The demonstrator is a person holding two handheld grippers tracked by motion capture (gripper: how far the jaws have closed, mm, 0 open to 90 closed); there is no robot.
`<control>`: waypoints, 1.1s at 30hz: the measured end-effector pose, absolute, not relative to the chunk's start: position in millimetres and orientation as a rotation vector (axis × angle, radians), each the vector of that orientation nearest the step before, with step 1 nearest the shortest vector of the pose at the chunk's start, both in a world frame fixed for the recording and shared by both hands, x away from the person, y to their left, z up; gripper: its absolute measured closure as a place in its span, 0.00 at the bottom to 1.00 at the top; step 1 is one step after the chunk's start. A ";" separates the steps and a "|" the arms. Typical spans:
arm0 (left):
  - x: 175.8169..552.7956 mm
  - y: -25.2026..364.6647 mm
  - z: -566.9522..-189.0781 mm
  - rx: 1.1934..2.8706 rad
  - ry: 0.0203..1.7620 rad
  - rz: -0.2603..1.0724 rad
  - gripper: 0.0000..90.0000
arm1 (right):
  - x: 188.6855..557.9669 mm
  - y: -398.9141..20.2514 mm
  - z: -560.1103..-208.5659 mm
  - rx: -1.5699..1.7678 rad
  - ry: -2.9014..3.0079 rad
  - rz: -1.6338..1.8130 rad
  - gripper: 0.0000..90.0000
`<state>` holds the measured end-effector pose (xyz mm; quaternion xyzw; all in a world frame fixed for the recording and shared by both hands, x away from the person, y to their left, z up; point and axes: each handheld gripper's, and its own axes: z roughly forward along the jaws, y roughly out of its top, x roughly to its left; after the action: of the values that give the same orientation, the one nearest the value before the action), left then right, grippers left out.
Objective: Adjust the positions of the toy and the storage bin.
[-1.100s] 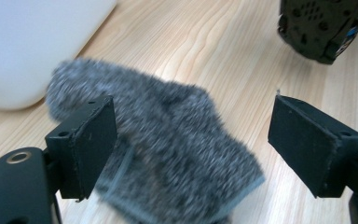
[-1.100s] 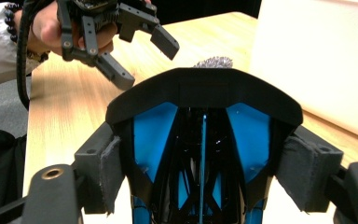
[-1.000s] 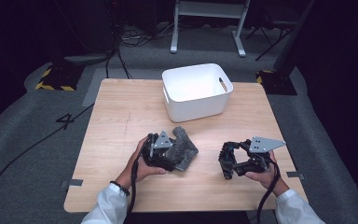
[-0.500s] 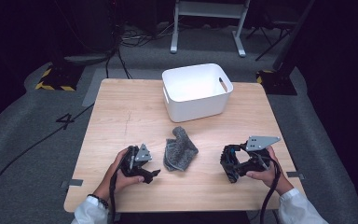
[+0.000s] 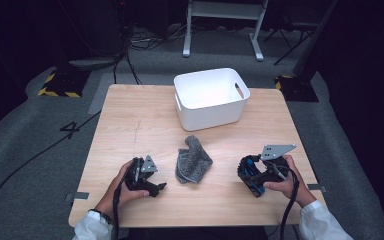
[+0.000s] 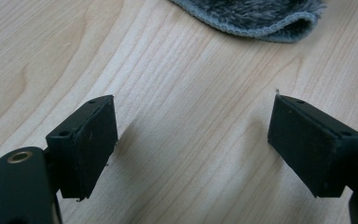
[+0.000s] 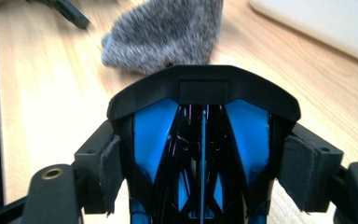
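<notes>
Two tools flank a grey cloth near the table's front edge: left tool spread empty over bare wood, right tool pinching a blue-black object; white bin behind.

Pale wood table, smooth, matt grain. Grey fuzzy cloth at centre. White smooth plastic bin at twelve o'clock. Matt black gripper pads.

A crumpled grey fuzzy cloth lies flat on the wooden table, near the white bin.
</notes>
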<state>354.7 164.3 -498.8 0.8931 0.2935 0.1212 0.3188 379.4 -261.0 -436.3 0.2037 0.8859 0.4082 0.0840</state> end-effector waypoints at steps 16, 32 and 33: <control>362.1 164.9 -506.9 2.276 0.782 0.291 0.12 | 387.9 -251.4 -458.9 0.592 2.741 1.029 0.28; 362.5 165.6 -506.9 2.277 0.777 0.290 0.12 | 396.1 -247.2 -475.6 0.553 2.835 0.897 0.28; 362.6 165.7 -506.8 2.278 0.776 0.292 0.12 | 395.8 -247.3 -476.5 0.553 2.840 0.896 0.28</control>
<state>362.6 165.7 -506.8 0.8798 0.2998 0.1127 0.3512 395.8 -247.3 -476.5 0.1822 0.9362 0.2953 0.0562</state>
